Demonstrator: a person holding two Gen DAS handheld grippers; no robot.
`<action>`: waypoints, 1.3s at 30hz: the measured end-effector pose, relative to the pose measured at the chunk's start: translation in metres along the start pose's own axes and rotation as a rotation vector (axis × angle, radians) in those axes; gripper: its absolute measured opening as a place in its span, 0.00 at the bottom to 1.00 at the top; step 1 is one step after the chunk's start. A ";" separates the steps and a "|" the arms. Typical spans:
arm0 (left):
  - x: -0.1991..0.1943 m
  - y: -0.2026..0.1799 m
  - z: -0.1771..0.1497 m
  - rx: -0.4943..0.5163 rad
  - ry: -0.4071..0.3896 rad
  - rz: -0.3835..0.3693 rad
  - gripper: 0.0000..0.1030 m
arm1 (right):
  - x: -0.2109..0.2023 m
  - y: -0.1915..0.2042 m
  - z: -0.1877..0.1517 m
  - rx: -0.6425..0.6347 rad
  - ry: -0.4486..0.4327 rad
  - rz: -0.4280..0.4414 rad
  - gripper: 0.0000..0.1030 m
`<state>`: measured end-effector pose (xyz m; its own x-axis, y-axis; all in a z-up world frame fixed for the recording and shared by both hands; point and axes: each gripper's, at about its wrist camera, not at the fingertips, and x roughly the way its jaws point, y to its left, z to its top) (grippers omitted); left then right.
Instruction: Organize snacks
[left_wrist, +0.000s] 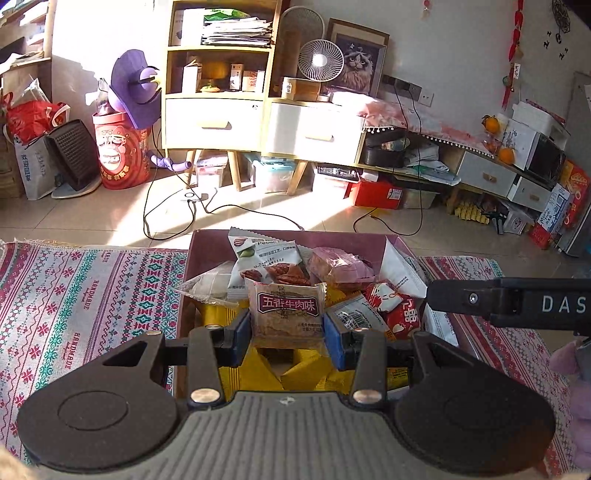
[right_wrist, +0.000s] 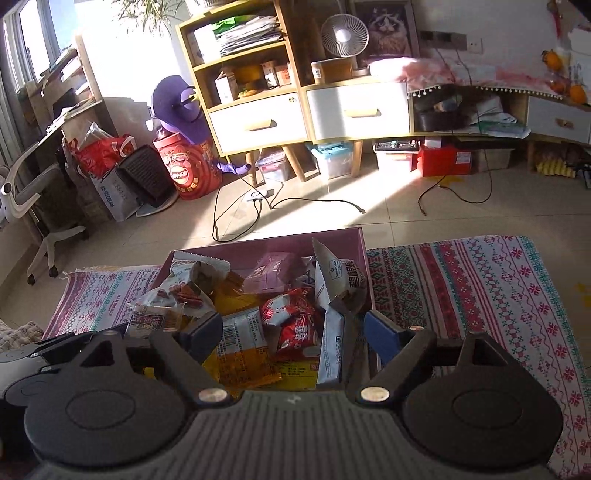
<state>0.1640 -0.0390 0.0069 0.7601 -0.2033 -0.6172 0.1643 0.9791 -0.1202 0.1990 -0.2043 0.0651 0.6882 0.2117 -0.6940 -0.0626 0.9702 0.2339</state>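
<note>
A pink box (left_wrist: 207, 240) full of snack packets sits on a patterned cloth. My left gripper (left_wrist: 287, 325) is shut on a beige beef-flavour snack packet (left_wrist: 284, 314) with a dark red label, held upright just above the box's near side. My right gripper (right_wrist: 291, 332) is open over the box (right_wrist: 332, 236), with its fingers either side of an orange-and-white packet (right_wrist: 243, 339), a red packet (right_wrist: 295, 325) and a white packet (right_wrist: 332, 347). The right gripper's black finger shows in the left wrist view (left_wrist: 480, 299). The beef packet also shows in the right wrist view (right_wrist: 151, 321).
The patterned cloth (left_wrist: 85, 295) covers the surface on both sides of the box. Beyond it lie a tiled floor with black cables (left_wrist: 177, 218), a wooden shelf unit with white drawers (left_wrist: 258, 125), a red drum (left_wrist: 122, 155) and storage boxes.
</note>
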 end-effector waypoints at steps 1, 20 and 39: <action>0.001 0.000 0.000 0.001 -0.002 0.003 0.47 | 0.000 0.000 0.000 0.000 -0.001 -0.001 0.80; -0.008 0.001 0.001 0.033 0.025 0.046 0.93 | -0.014 -0.002 -0.004 0.001 -0.016 -0.011 0.86; -0.068 0.007 -0.025 0.005 0.115 0.151 1.00 | -0.058 0.000 -0.041 -0.028 0.027 -0.061 0.99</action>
<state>0.0980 -0.0180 0.0287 0.6996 -0.0514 -0.7127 0.0576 0.9982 -0.0155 0.1294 -0.2119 0.0770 0.6718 0.1552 -0.7243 -0.0419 0.9842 0.1721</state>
